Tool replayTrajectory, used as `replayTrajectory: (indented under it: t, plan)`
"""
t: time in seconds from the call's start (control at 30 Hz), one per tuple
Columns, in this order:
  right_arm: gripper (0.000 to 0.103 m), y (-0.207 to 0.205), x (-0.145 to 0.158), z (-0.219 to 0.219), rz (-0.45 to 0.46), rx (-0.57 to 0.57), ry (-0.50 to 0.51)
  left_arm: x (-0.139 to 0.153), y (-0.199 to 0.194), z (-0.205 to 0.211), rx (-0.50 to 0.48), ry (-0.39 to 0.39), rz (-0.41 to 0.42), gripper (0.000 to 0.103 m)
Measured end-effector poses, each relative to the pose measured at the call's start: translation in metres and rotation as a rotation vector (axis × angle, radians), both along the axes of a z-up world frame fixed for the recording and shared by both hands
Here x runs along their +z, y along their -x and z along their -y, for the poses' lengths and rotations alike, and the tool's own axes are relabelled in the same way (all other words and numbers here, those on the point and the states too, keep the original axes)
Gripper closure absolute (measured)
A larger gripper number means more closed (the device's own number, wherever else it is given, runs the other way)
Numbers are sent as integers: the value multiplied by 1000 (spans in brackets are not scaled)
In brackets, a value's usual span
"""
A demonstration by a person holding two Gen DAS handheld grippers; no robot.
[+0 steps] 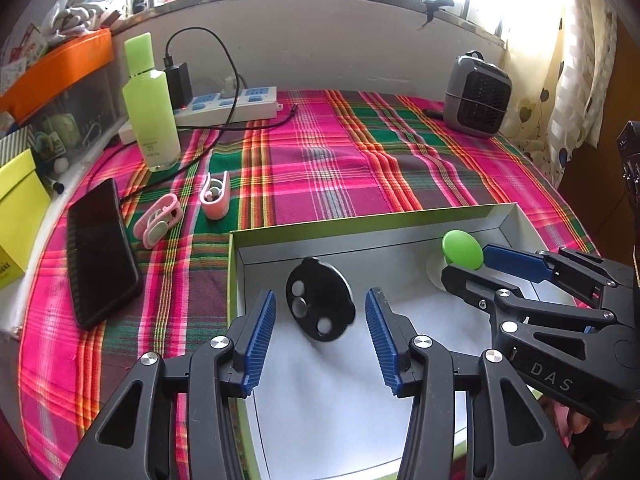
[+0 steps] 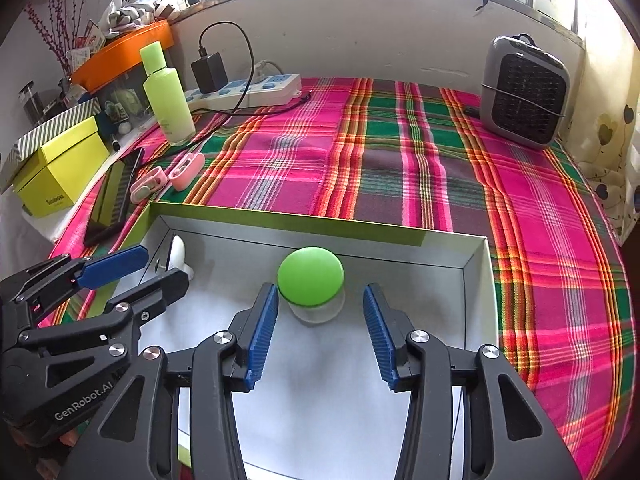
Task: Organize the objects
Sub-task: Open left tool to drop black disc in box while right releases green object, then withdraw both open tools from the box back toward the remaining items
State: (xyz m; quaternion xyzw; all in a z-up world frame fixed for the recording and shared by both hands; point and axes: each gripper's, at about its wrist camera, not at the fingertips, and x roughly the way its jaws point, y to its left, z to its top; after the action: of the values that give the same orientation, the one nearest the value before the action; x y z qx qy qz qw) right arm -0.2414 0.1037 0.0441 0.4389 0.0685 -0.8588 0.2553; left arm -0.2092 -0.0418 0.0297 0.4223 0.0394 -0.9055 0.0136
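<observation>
So on the far left the phone (image 1: pixel 102 252) and two pink clips (image 1: pixel 158 220) lie on the tabletop (image 1: pixel 340 168), outside the box (image 1: pixel 360 224). Left gripper (image 1: pixel 320 336) has fingers spread wide around the black disc (image 1: pixel 320 300), touching nothing. Right gripper (image 2: pixel 318 334) likewise gapes at the green-lidded jar (image 2: pixel 311 282). Looks like both just got dropped in; next, reach left for a clip.

Left gripper (image 1: pixel 320 334) hovering over open box (image 1: pixel 400 224), jaws spread wide, black disc (image 1: pixel 320 300) lying between blue fingertips. Right gripper (image 1: pixel 468 264) reaching in beside green-lidded jar (image 1: pixel 462 249). Two pink clips (image 1: pixel 158 220) and phone (image 1: pixel 100 252) lying on plaid cloth (image 1: pixel 340 168).
</observation>
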Motion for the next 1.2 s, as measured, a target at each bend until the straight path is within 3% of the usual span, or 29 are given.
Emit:
replayTrajectory:
  t: [0.77,1.2]
  plan:
    - [57,-60,24,-32,-88,-48,47,23,-66,-19,8,29,-78,56]
    - [57,-98,32,-44,-121,-40,82,31,-98,-23,9,6,-103,56]
